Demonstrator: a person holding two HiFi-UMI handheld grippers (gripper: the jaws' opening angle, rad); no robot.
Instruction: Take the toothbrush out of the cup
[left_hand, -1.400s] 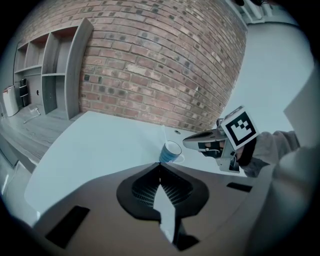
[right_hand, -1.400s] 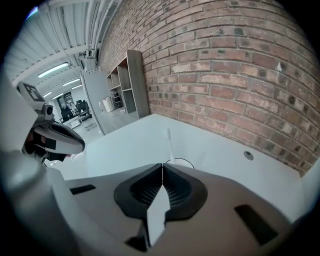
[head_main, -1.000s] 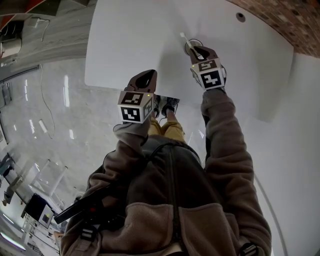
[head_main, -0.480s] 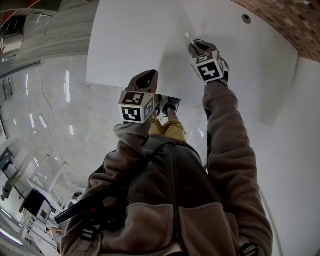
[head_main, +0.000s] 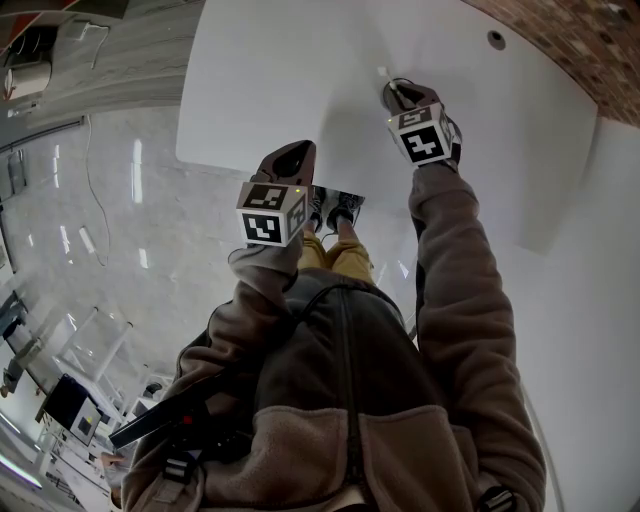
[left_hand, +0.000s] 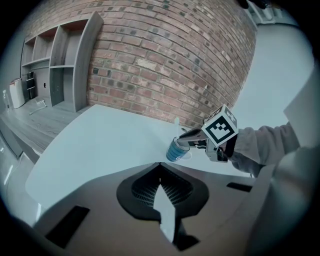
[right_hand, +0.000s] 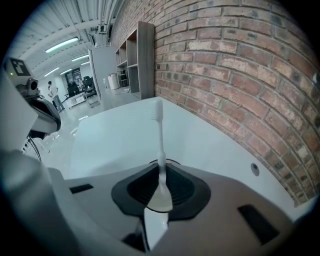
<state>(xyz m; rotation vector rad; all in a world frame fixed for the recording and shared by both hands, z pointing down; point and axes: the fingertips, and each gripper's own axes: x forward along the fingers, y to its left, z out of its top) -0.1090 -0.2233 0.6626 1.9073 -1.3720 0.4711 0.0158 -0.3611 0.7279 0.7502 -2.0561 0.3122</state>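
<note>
A: Surroundings, for a start?

B: White table (head_main: 280, 80), set against a brick wall (head_main: 570, 40) on the far right. Small round hole (head_main: 497, 40) in the top near that wall. Grey shelves (left_hand: 55, 65) at the far left end of the wall. Glossy pale floor (head_main: 120, 200) to the left, with shoes (head_main: 335, 208) just at the near table edge.

A: And in the way of the cup?

B: From above, most of the cup (left_hand: 174, 149) rim covered by the right gripper (head_main: 400, 95). From the left side, blue cup wall in plain sight, standing upright on the table.

A: State of the left gripper?

B: Left gripper (left_hand: 160, 164) held over the near table edge, well apart from the cup and pointing toward it. Tips pressed together, with nothing caught between them.

A: And the right?

B: Closed tight on the toothbrush (right_hand: 160, 145), just above the cup rim. Thin white handle pinched between the two pads. Bristle head beyond the tips, raised and leaning toward the far left.

A: Place of the toothbrush, then?

B: At the cup, on the far right part of the table, near the wall. Head and neck well clear above the rim. Lower end hidden by the jaws and the cup wall, so depth inside the cup not to be told.
</note>
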